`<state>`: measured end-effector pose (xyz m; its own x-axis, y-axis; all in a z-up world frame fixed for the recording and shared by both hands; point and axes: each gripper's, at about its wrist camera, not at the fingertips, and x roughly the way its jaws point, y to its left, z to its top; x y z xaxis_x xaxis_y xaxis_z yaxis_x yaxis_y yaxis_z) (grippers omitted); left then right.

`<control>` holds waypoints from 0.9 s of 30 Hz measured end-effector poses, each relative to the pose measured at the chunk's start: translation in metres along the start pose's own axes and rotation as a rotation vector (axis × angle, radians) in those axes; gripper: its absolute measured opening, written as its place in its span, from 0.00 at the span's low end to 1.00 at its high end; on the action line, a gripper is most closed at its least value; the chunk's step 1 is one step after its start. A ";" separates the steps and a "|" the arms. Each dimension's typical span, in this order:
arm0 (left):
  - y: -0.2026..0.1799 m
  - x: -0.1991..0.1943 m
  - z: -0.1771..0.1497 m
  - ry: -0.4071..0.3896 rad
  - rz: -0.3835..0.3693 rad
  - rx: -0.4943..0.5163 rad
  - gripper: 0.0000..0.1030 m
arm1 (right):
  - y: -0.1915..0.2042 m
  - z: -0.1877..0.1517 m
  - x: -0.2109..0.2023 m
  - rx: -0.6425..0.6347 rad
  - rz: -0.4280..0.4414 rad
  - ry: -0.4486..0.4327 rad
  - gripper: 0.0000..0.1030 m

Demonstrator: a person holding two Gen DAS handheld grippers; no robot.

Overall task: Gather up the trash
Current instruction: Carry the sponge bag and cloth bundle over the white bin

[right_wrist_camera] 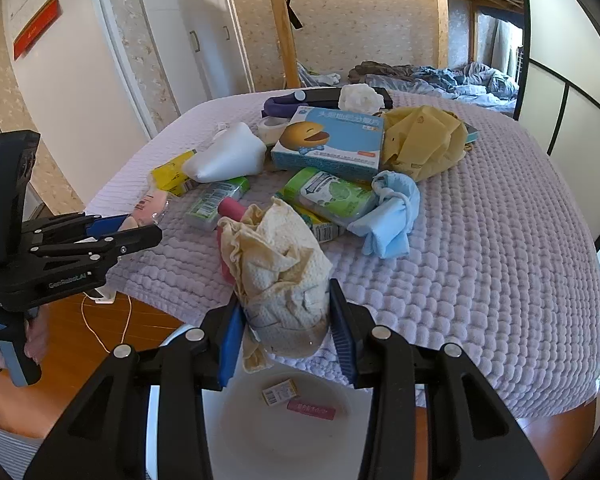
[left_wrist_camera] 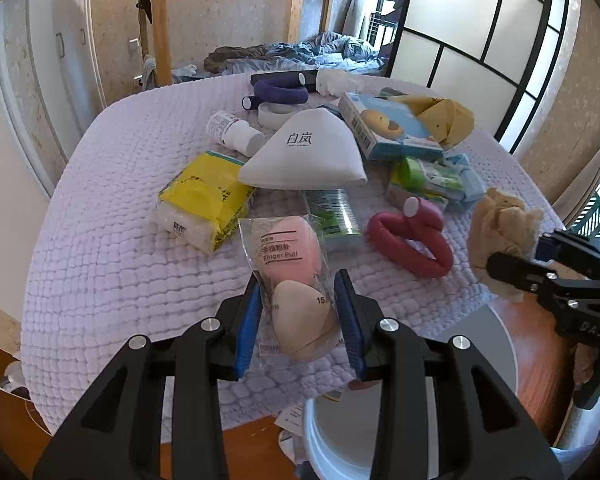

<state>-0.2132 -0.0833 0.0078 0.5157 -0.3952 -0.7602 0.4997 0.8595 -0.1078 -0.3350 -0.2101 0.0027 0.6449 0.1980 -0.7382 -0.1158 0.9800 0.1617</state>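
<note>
1. While gripped between the blue pads of the left gripper (left_wrist_camera: 300,316), a clear packet of finger puffs (left_wrist_camera: 294,276), one pink and one beige, pressed from both sides.
2. Closed on a crumpled beige paper towel (right_wrist_camera: 278,264): the right gripper (right_wrist_camera: 286,326), with the towel standing up past the fingertips.
3. Directly below the right fingers, a white bin (right_wrist_camera: 292,420), with a small barcode box (right_wrist_camera: 280,391) and a pink wrapper (right_wrist_camera: 311,409) lying inside.
4. Just beyond the left fingertips, on the lilac quilted cover (left_wrist_camera: 112,264): a yellow tissue pack (left_wrist_camera: 204,208) to the left, a green packet (left_wrist_camera: 334,216) straight ahead, a red foam curler (left_wrist_camera: 410,236) to the right.
5. Further ahead of the left fingers, a white cone-shaped pouch (left_wrist_camera: 304,156), with a white bottle (left_wrist_camera: 234,130) left of it.
6. Ahead of the right fingers, a light blue cloth (right_wrist_camera: 392,216), then a blue box with a yellow cartoon face (right_wrist_camera: 332,144), touching a crumpled yellow bag (right_wrist_camera: 420,140).
7. Farthest on the cover, a purple foam curler (left_wrist_camera: 280,92) and a white crumpled tissue (right_wrist_camera: 360,98).
</note>
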 end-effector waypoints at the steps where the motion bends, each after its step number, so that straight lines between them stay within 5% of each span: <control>1: -0.001 -0.001 -0.001 -0.002 -0.003 -0.004 0.38 | -0.001 0.000 0.000 0.006 0.005 0.001 0.38; 27: -0.044 -0.019 -0.018 0.025 -0.067 0.023 0.38 | -0.008 -0.025 -0.028 0.009 -0.010 0.046 0.38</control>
<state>-0.2572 -0.1080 0.0153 0.4635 -0.4428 -0.7675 0.5485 0.8237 -0.1440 -0.3710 -0.2228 0.0050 0.6102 0.1894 -0.7693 -0.1028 0.9817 0.1601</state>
